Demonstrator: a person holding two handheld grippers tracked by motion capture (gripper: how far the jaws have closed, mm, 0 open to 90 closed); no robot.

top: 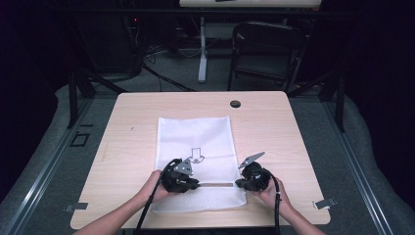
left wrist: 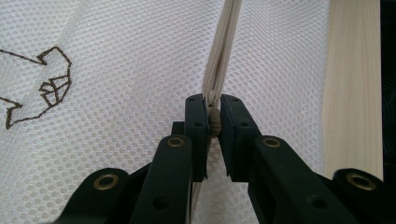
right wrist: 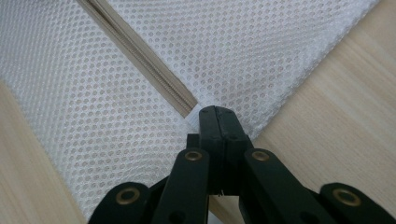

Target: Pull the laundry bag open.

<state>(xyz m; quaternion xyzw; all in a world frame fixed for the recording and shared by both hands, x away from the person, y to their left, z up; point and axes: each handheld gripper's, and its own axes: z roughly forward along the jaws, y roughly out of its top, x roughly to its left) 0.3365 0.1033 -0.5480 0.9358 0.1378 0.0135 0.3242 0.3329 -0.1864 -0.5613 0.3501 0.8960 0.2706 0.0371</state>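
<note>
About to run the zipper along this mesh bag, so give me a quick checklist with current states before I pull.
1. Left hand-held gripper on the zipper pull: ok, jaws closed on it.
2. Right hand-held gripper anchoring the mesh bag at the zipper's end: ok, jaws pinched shut on the fabric edge.
3. Zipper lying straight between the grippers: ok.
4. Bag flat on the table: ok, no bunching visible.
5. Zipper already open or closed ahead of the pull: cannot tell.
6. Fabric snagged in the slider: cannot tell, hidden by the jaws.
</note>
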